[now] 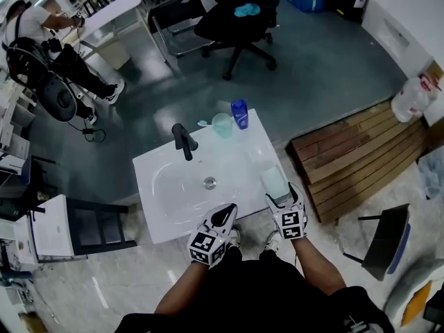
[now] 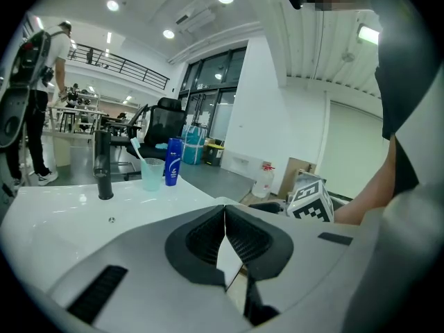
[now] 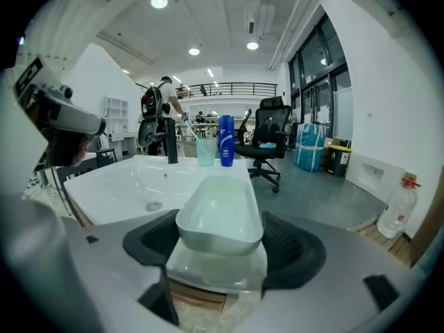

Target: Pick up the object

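A pale green soap dish rests on the right front corner of the white sink top. My right gripper straddles its near end. The jaws are closing in on it, and both dark pads lie against its side walls. My left gripper hovers at the sink's front edge, shut, with nothing in it.
At the back of the sink stand a black faucet, a green cup holding a toothbrush, and a blue bottle. A wooden pallet lies to the right. An office chair and a person are farther off.
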Demonstrator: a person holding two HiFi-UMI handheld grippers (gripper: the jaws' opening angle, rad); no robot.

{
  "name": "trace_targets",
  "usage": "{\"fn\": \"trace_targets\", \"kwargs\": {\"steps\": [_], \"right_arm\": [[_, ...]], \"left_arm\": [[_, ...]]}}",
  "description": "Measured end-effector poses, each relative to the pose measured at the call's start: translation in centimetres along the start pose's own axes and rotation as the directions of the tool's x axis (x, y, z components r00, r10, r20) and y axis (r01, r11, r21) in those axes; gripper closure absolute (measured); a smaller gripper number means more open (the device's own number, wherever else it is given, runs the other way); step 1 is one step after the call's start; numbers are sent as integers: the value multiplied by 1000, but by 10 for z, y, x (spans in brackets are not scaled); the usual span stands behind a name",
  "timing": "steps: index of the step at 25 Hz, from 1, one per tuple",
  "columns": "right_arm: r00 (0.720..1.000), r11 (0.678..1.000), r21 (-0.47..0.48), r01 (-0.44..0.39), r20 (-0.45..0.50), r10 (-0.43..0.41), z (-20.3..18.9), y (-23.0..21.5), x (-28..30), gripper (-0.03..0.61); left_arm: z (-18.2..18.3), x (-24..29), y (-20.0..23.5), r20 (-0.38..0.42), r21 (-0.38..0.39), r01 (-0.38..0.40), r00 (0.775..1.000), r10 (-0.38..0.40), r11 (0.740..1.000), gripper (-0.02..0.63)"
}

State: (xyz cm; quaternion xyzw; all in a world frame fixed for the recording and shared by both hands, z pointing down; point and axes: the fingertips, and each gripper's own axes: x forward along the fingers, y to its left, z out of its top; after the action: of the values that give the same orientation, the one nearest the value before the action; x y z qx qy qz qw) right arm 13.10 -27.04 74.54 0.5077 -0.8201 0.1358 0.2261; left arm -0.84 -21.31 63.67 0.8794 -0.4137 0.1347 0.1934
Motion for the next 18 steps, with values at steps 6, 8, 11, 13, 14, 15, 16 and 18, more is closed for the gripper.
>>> {"fn": "trace_targets", "kwargs": {"steps": [6,8,11,13,14,15,16,18], "right_arm": [[997,1000,-15,4,82,-3,44,2,-17,195],[994,1000,-2,10,108,-10,60,1,-24,195],[989,1000,18,21,145,-24,84,-2,-34,194],[984,999,8,36,173,-36,102,-5,-40,195],[982,999,2,42,186,-42,110,-5,-44,195],[979,999,-2,47,197,-46,117,-6,-48,195],[977,999,-4,52,207,-50,124,-6,-52,195],[973,998,-5,64,224,-61,136,-6,-60,195]], "left_arm": [[4,1,3,12,0,1,1000,-1,1000,592],[8,2,3,20,1,2,1000,-2,1000,592],[14,3,6,39,3,4,999,-4,1000,592],[19,4,9,47,6,7,999,-7,1000,592],[20,4,10,49,6,8,999,-9,1000,592],[22,4,10,48,5,10,999,-10,1000,592],[23,4,10,49,4,12,999,-12,1000,592],[27,4,11,67,6,14,998,-14,1000,592]]}}
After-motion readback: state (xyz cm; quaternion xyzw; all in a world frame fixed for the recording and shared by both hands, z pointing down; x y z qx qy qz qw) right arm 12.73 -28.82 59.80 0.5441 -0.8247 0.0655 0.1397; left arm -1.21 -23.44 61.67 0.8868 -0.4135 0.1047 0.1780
